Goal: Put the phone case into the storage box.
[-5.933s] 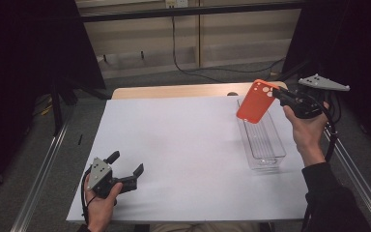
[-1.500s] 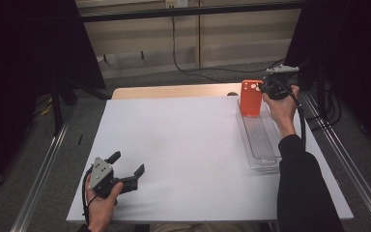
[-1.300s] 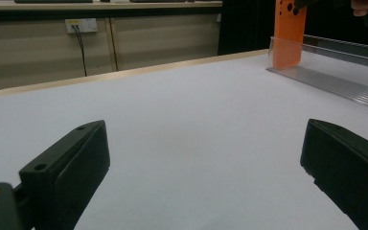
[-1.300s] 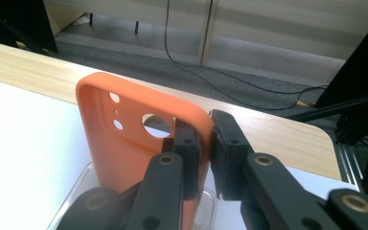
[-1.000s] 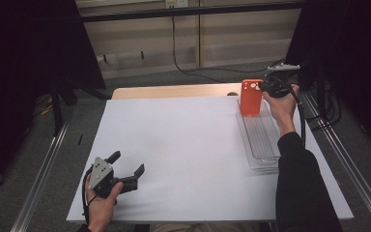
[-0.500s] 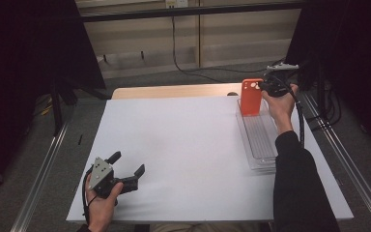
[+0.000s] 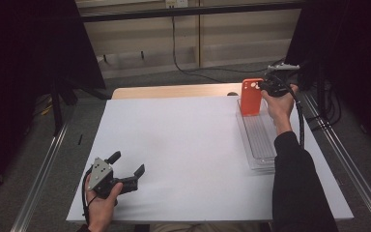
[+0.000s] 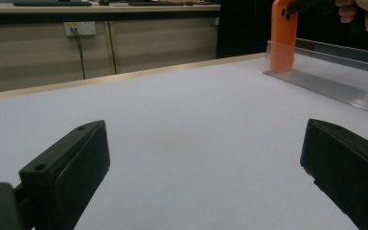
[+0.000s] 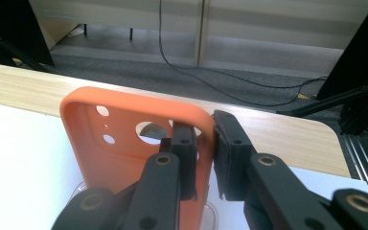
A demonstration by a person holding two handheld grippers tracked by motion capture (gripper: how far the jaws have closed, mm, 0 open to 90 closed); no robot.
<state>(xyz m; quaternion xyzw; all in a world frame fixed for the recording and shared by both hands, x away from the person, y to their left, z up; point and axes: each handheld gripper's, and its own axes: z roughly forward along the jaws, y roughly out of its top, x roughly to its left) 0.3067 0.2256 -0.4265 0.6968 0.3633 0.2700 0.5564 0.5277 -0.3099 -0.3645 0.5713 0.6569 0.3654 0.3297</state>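
- right gripper (image 7: 265,86) jaws pinching orange phone case (image 7: 250,96) edge, case upright in clear tray (image 7: 261,145)
- left gripper (image 7: 125,171) jaws spread, resting on white surface (image 7: 183,145)

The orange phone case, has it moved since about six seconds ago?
Yes. The orange phone case was tilted in the air; it now stands upright at the far end of the clear tray, held by the right tongs.
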